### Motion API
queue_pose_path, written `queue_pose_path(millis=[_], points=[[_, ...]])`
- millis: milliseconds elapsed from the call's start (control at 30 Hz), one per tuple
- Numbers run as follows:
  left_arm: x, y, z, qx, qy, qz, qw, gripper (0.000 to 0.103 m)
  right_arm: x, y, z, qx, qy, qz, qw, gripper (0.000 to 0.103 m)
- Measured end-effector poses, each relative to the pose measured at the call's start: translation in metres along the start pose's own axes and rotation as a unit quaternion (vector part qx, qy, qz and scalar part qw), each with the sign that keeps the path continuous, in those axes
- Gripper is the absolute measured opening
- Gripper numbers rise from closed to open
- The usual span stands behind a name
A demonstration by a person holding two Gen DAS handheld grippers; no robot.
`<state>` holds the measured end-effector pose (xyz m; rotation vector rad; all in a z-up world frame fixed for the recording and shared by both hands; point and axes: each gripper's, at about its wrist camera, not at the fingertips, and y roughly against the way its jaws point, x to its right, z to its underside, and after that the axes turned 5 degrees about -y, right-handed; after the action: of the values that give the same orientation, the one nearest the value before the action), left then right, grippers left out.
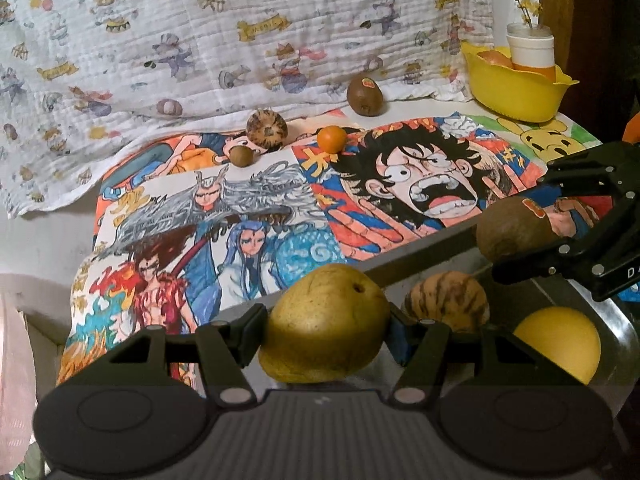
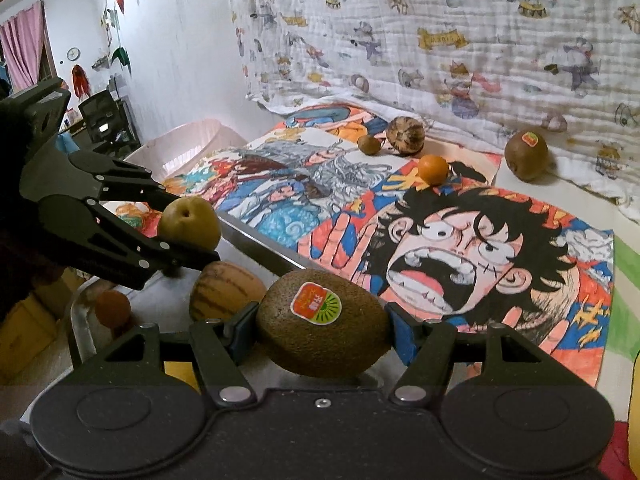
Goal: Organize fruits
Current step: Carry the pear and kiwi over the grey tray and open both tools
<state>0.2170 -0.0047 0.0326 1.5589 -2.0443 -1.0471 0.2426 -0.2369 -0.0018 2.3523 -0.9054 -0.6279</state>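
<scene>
1. My left gripper (image 1: 326, 334) has its two fingers closed on a yellow-brown pear (image 1: 326, 324), gripped across its widest part. It hangs over the near edge of the steel tray (image 1: 618, 320).
2. My right gripper (image 2: 322, 330) is clamped the same way on a stickered kiwi (image 2: 322, 328), sticker facing up, also above the tray.
3. Just beyond both loads, a striped melon-like fruit (image 1: 448, 300) lies in the tray, with a yellow round fruit (image 1: 560, 344) beside it. I judge the step to be setting both fruits down here, so I should lower each into a bare patch rather than onto these two.
4. The two grippers sit close together. I would release one at a time, pear first, keeping it low so it does not roll.
5. I should open slowly; the kiwi is soft and bruises under a squeeze or a drop.
6. Farther off, on the cartoon-print mat (image 2: 460, 240), a tangerine (image 2: 433, 169), a small kiwi (image 2: 369, 145), a brown mottled fruit (image 2: 405, 134) and a second stickered kiwi (image 2: 526, 155) wait uncollected.
7. At the far right corner stands a yellow basket (image 1: 516, 92).
</scene>
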Motion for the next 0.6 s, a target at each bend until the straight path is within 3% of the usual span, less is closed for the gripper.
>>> queue_pose_path(millis=[600], points=[[-0.001,-0.006,0.008,-0.022,0.006,0.006,0.9997,0.066,0.003,-0.011,0.009,-0.027,-0.012,0.008,1.0,0.069]])
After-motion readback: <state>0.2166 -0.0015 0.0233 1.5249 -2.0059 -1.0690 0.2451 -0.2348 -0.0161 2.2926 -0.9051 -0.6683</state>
